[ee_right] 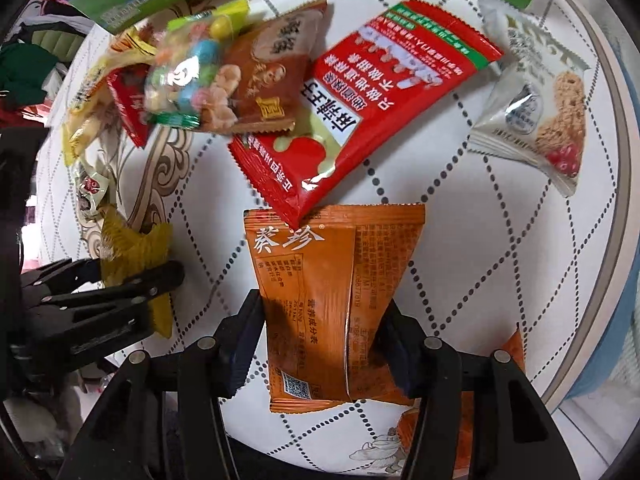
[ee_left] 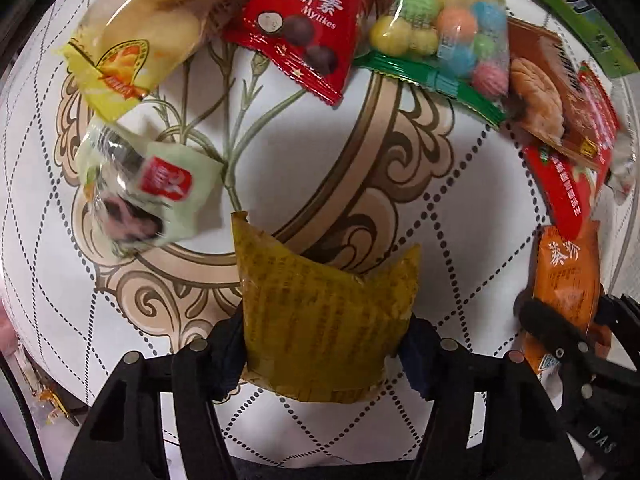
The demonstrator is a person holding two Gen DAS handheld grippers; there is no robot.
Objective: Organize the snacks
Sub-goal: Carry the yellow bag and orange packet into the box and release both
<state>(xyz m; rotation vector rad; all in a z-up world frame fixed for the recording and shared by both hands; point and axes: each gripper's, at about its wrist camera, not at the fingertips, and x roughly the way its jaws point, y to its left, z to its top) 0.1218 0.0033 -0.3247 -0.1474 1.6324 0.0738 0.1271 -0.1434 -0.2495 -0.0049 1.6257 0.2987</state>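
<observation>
My left gripper [ee_left: 324,344] points down at the table and is shut on an olive-yellow snack packet [ee_left: 320,300], whose sides bow between the pads. In the right wrist view the same packet [ee_right: 132,240] shows in the left gripper [ee_right: 132,280] at the left edge. My right gripper [ee_right: 320,344] is shut on an orange snack packet [ee_right: 320,272], held flat between its pads. This orange packet [ee_left: 568,272] and the right gripper [ee_left: 560,336] also appear at the right of the left wrist view. Both held packets hang just above the round table's patterned white cloth [ee_left: 320,160].
A loose heap lies at the far side: yellow packet [ee_left: 132,40], red chocolate bag [ee_left: 304,28], coloured candy balls [ee_left: 444,36], brown packet [ee_left: 548,92], big red packet [ee_right: 372,108], white oat-bar packet [ee_right: 536,108]. A pale green packet [ee_left: 152,188] lies left. Another orange packet [ee_right: 480,420] lies under my right gripper.
</observation>
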